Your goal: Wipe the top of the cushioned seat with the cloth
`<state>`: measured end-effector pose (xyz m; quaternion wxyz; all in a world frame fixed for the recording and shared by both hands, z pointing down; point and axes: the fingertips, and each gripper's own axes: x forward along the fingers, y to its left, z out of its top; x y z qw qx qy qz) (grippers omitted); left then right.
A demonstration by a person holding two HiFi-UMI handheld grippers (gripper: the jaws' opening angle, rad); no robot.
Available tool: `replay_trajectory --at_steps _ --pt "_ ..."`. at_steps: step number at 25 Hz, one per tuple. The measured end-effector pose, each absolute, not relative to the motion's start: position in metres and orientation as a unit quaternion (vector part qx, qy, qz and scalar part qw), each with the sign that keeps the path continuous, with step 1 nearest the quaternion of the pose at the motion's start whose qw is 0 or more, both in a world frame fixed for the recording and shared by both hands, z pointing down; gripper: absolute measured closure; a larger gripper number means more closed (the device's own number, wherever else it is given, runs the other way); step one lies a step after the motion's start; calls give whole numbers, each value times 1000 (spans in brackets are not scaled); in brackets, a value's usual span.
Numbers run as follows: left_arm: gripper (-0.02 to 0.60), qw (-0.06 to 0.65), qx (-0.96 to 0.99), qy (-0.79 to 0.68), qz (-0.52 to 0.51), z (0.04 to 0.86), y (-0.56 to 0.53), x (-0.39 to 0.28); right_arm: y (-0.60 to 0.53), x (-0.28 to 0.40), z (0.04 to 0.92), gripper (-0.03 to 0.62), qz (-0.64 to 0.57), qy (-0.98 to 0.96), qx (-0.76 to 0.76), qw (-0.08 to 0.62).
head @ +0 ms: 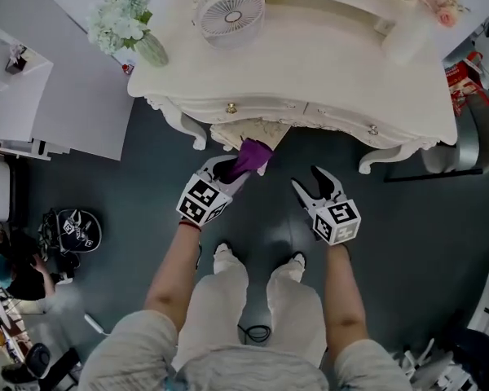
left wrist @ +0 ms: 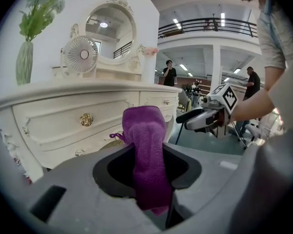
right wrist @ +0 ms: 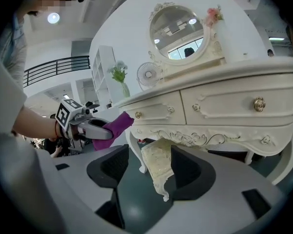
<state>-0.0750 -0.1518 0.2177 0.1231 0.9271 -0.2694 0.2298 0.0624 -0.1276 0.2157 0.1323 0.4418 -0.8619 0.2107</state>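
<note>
Cloth [left wrist: 145,155] pinched in left tongs [head: 232,169]; vase [head: 151,50] holds flowers [head: 122,19].

The cushioned seat [head: 238,133] sits under the dressing table [head: 326,63] (fan [head: 231,13] and vase [head: 151,50] on top).

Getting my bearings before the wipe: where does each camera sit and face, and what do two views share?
Head view: on the person's head, looking steeply down at the dressing table; forearms, legs, left tool and right tool show.
Left gripper view: on the left tool, facing the drawers; jaws shut on the cloth; right forearm shows.
Right gripper view: on the right tool, facing the cushioned seat through open jaws; left forearm shows.
Shared: each gripper view shows the other tool; all show the cloth.
</note>
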Motion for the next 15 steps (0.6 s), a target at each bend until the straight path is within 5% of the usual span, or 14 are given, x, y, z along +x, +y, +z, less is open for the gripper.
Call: replay_trajectory --at_steps 15 --pt "439 50 930 -312 187 354 -252 -70 -201 30 406 333 178 -899 383 114"
